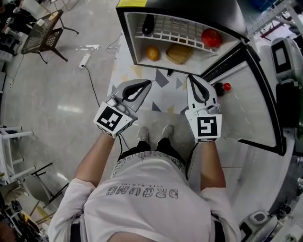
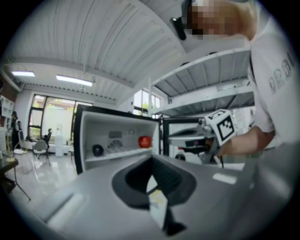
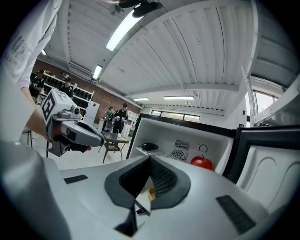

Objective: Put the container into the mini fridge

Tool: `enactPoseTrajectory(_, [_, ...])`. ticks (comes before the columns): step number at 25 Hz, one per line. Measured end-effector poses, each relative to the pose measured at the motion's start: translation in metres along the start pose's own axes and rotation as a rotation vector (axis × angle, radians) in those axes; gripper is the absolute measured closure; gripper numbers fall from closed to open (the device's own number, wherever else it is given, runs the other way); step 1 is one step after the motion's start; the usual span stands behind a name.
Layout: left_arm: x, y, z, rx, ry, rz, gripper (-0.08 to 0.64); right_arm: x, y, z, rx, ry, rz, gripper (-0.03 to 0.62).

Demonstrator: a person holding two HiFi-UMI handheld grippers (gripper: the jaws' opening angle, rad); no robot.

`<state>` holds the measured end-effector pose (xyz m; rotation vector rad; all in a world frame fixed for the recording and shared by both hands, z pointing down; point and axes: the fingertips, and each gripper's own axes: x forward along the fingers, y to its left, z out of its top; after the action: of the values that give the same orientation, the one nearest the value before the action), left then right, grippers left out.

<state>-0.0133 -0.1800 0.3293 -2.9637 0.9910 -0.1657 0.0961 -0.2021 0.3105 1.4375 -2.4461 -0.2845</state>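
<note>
Mini fridge (image 1: 189,5): blk shell, white inside. Ahead of tips: red round fruit (image 1: 211,37), orange fruit (image 1: 152,53), tan-yellow container (image 1: 179,53), blk obj (image 1: 148,24) on white wire shelf (image 1: 175,33). Left gripper (image 1: 147,84), right gripper (image 1: 190,78): grey bodies, blk pads, b/w square-marker cubes. Mat (image 1: 163,92) under tips: white w/ grey + yellow triangles.

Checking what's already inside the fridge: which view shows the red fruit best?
The right gripper view: the red fruit is near, sharp and side-on. Head view shows it from above; left gripper view shows it small and distant.
</note>
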Motion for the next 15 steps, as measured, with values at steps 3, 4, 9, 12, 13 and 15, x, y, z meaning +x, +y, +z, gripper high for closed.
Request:
enactPoseTrajectory(3, [-0.001,-0.004,0.003,0.004,-0.003,-0.007,0.554,-0.008,0.000,0.003,0.015,-0.009,0.001,0.591])
enactPoseTrajectory(4, [-0.001,-0.005,0.003,0.004,-0.004,-0.007,0.554,-0.011,0.000,0.003,0.019,-0.011,0.001,0.591])
enactPoseTrajectory(9, [-0.002,-0.006,0.007,-0.004,-0.015,-0.007,0.554,-0.020,0.000,-0.004,0.026,-0.001,-0.006,0.591])
enactPoseTrajectory(12, [-0.005,-0.005,0.004,-0.002,-0.006,-0.001,0.554,-0.025,-0.001,-0.009,0.040,0.008,-0.009,0.592])
enactPoseTrajectory(13, [-0.005,-0.005,0.004,-0.002,-0.004,0.002,0.554,-0.026,-0.001,-0.010,0.044,0.010,-0.009,0.592])
enactPoseTrajectory(15, [-0.007,-0.004,0.002,-0.001,-0.001,0.007,0.554,-0.028,-0.001,-0.011,0.045,0.012,-0.010,0.592])
